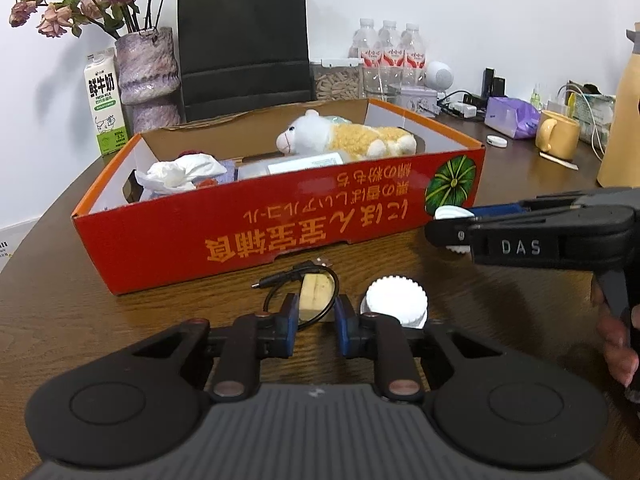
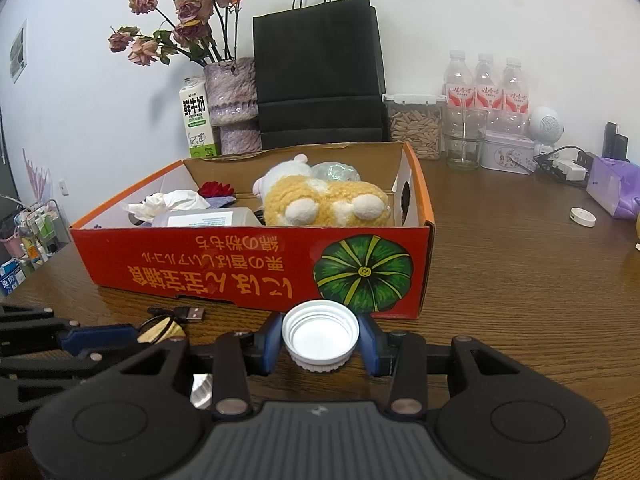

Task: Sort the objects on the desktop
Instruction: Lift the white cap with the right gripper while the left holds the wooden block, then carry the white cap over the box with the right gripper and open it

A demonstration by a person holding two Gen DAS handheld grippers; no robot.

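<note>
On the wooden table (image 2: pixel 500 280) before the red cardboard box (image 2: pixel 248 268), the left claw (image 1: pixel 316 314) clamps a small wooden block (image 1: pixel 317 290) (black USB cable (image 1: pixel 288 280) looped around it), while the right claw (image 2: pixel 320 340) grips a white bottle cap (image 2: pixel 321 334), hollow side up.

Each tool is matte black with blue finger pads: the left tool (image 1: pixel 316 322), the right tool (image 2: pixel 320 344). Ribbed grey housing, round side discs, copper-coloured pivot pins. "DAS" marks the right tool's side.
</note>
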